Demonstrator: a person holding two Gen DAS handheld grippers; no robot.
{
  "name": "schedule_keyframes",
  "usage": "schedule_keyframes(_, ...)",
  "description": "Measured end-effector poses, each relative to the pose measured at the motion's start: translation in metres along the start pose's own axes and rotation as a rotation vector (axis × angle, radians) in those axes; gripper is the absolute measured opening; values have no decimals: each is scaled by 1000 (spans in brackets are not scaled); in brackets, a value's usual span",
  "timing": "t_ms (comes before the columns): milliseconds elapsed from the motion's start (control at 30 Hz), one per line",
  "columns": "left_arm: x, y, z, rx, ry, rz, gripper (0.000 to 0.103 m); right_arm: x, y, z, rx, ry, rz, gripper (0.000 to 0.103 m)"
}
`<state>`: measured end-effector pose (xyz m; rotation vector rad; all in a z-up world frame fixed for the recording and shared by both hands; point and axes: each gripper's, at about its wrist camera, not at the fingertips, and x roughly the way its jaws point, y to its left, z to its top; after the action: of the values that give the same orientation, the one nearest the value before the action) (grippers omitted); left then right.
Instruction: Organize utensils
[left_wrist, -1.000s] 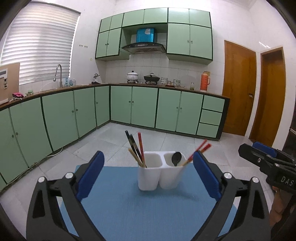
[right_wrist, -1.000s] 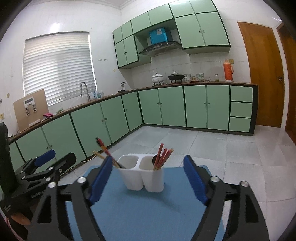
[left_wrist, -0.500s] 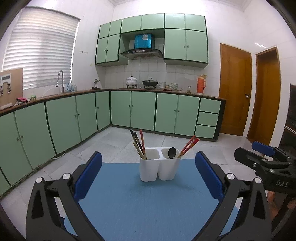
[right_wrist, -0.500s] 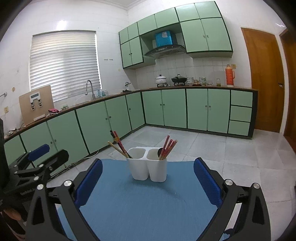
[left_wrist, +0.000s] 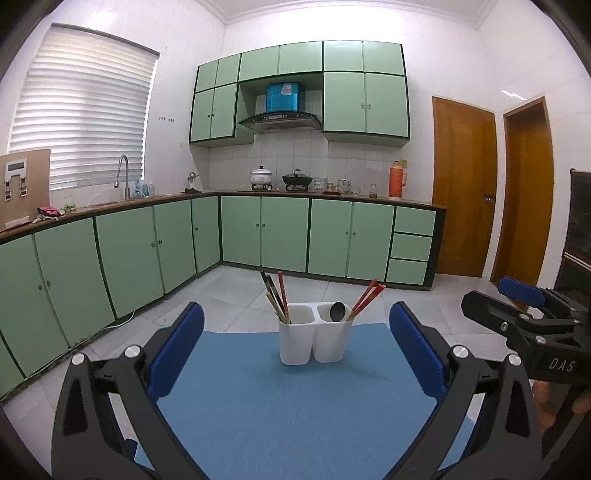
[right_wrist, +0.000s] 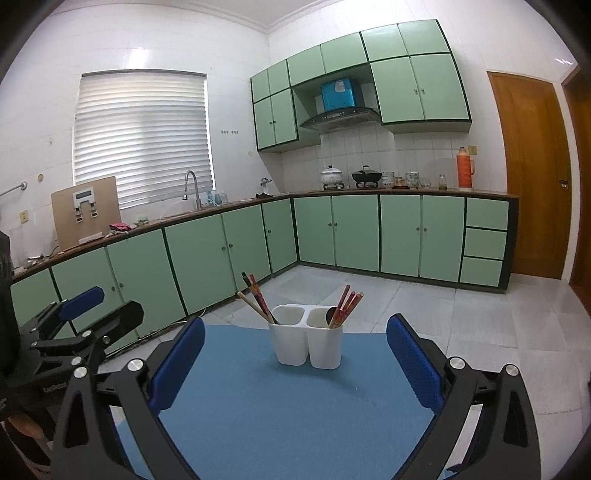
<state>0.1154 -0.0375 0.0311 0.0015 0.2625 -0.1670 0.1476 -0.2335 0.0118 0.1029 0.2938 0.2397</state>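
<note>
Since a second ago both grippers have drawn back from the white holder, which now looks smaller and farther.

Left wrist view: the left gripper (left_wrist: 295, 343) stands wide open and empty; the holder (left_wrist: 314, 341) sits on the blue mat (left_wrist: 295, 406), chopsticks in both cups, a spoon (left_wrist: 337, 311) in the right one. Retreat straight, clear of the sticks.

Right wrist view: the right gripper (right_wrist: 294, 349) is also open, empty. Only the other view shows a hand beneath it.

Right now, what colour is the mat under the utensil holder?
Blue; the mat shows best in the right wrist view.
</note>
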Motion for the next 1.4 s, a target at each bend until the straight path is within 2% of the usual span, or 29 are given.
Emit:
schedule_keyframes(467, -16, -4, 3, 11, -20, -4, 97, -4, 6, 2, -21, -14, 9, 97)
schedule_keyframes(1400, -16, -4, 1, 11, -21, -1, 97, -3, 10, -1, -26, -13, 10, 97)
